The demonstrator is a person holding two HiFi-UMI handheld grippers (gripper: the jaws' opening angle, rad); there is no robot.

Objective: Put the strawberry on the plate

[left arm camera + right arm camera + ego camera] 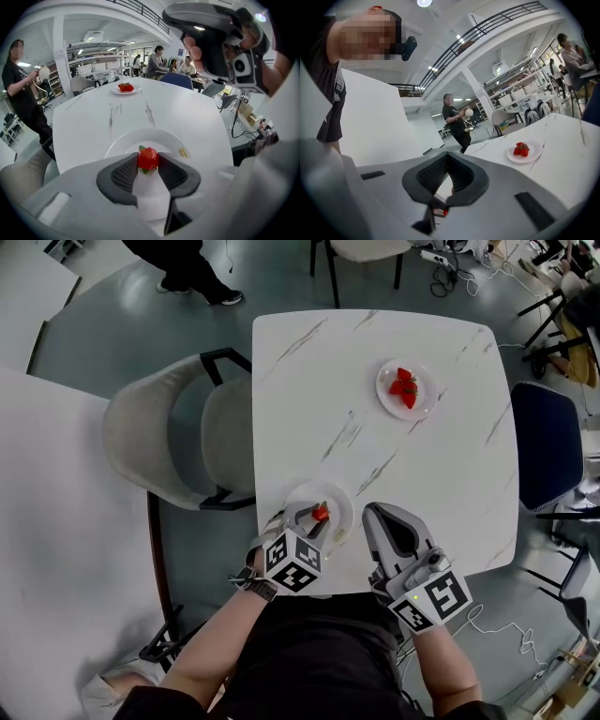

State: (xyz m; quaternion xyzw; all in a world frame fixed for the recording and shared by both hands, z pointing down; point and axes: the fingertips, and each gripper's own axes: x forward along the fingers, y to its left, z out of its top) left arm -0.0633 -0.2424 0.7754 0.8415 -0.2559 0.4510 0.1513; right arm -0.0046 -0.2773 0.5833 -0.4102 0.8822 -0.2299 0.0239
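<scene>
Left gripper points toward 1 o'clock, jaws clamped on a strawberry (held at the tips). Right gripper points toward 11 o'clock, jaws closed together, nothing between them. The left forearm and right forearm, both bare, enter from 6 o'clock.

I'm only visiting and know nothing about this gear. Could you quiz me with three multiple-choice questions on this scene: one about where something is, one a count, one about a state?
1. Where is the strawberry that the left claw holds?
A) over the near plate
B) on the chair
C) on the floor

2. How many plates stand on the table?
A) one
B) two
C) four

3. How is the right claw?
A) shut on a strawberry
B) wide open
C) shut and empty

Answers:
1 A: the left gripper view shows the white plate right behind the berry.
2 B: the head view shows the near plate and a far plate.
3 C: its jaws meet with nothing between them.
</scene>
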